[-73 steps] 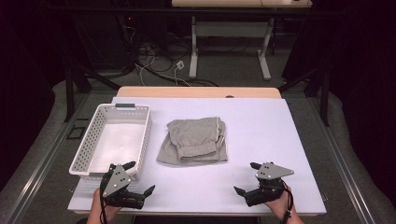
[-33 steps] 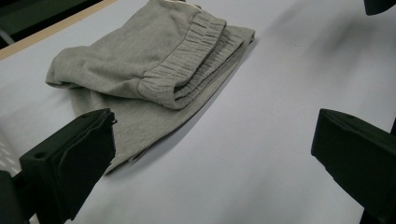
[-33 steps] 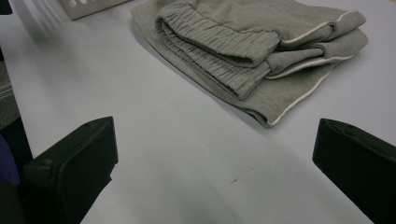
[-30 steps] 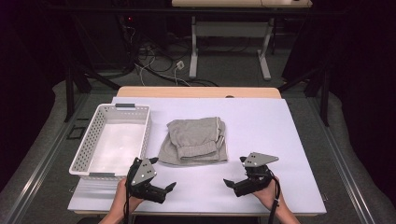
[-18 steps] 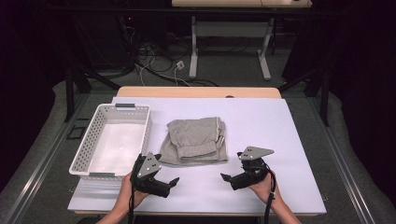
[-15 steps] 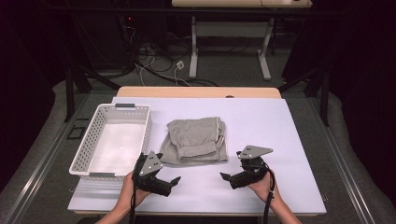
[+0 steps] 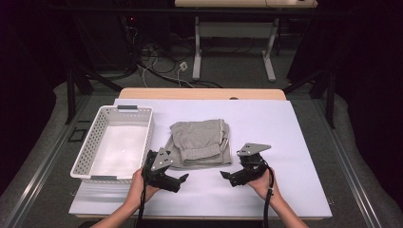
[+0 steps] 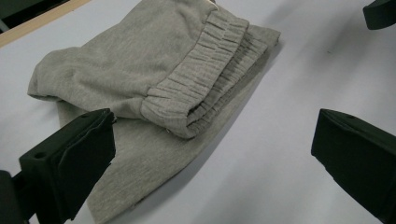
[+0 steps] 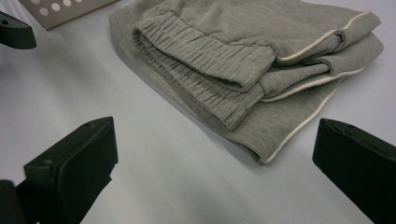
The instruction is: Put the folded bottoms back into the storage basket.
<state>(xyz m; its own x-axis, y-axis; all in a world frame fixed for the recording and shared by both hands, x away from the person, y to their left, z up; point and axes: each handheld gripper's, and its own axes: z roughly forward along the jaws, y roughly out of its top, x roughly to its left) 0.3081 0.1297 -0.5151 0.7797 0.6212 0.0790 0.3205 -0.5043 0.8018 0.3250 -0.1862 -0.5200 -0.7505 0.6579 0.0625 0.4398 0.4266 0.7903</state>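
Your left gripper [image 7: 183, 179] sits at 7 o'clock from the folded grey shorts [image 7: 202, 142], jaws spread wide and empty, low over the white table [image 7: 285, 142]. In the left gripper view the shorts [image 8: 154, 79] lie at 11 o'clock, their near hem running under your left-hand jaw; contact cannot be told. Your right gripper [image 7: 223, 175] sits at 5 o'clock from the shorts, jaws likewise wide apart, nothing between them. In the right gripper view the ribbed waistband [image 9: 205, 60] lies at 12 o'clock, clear of both jaws. The white basket [image 7: 95, 147] stands at 9 o'clock from the shorts, just beside them.
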